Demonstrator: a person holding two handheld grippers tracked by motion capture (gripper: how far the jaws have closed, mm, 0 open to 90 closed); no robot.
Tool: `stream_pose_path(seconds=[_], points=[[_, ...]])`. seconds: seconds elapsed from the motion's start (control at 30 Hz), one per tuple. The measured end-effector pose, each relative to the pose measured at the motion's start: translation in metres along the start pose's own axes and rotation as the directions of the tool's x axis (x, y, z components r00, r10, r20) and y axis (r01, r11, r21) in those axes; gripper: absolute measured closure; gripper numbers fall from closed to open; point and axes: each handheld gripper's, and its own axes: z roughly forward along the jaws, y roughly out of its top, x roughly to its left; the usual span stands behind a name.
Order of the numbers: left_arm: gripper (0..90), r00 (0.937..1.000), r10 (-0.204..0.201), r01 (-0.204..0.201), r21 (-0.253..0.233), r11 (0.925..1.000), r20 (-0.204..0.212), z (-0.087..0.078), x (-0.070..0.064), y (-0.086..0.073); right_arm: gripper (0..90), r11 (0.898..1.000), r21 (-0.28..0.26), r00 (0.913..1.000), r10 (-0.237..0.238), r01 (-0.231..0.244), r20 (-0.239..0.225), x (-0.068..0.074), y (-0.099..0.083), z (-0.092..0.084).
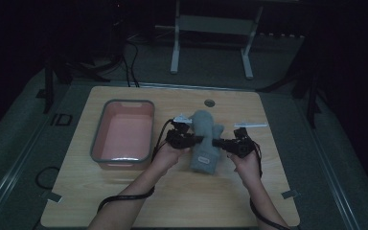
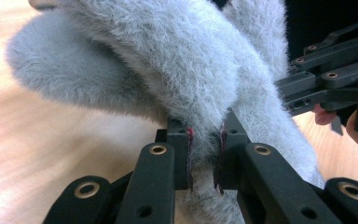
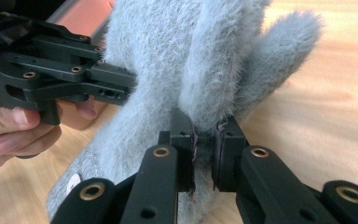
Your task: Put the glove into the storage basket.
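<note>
1. Grey fuzzy mitten (image 1: 205, 142) lies at the middle of the wooden surface (image 1: 172, 201), with its rounded top toward the far edge, its thumb on the right side and its cuff toward the person.
2. On the cuff end a small light label shows in the high view.
3. At the mitten's left edge the left hand-held gripper (image 1: 197, 139) is clamped on the fabric; in the left gripper view (image 2: 204, 156) its two black jaws pinch a fold of the grey fleece between them, with the pile bulging above the pads.
4. At the mitten's right edge the right hand-held gripper (image 1: 216, 142) is likewise closed on the mitten; the right gripper view (image 3: 205, 156) shows a ridge of fleece squeezed between its jaws, just below the thumb.
5. Both grippers point toward each other across the mitten, at about the same height along it.
6. In the left gripper view the fleece stands up off the surface, with the wood visible beneath the thumb.
7. A person's left hand (image 1: 166, 154) and right hand (image 1: 247, 163) hold the grippers, with the forearms coming in from the near edge.
8. Left of the mitten and apart from it stands a pink bin with a grey rim (image 1: 120, 103).
9. Black cable (image 1: 120, 197) trails from the left gripper along the forearm.
</note>
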Motion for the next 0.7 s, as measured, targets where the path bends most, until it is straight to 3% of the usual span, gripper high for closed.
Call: stream_pose_path(seconds=[0.37, 0.7], points=[[80.6, 0.9985, 0.037, -0.038, -0.018, 0.9991, -0.04, -0.04, 0.009, 0.022, 81.6, 0.999, -0.037, 0.9995, -0.025, 0.024, -0.02, 0.029, 0.032, 0.003], [80.5, 0.9969, 0.027, -0.029, -0.024, 0.9993, -0.074, -0.074, 0.023, 0.028, 81.5, 0.998, -0.036, 0.9973, -0.048, 0.046, -0.056, 0.052, 0.055, 0.018]])
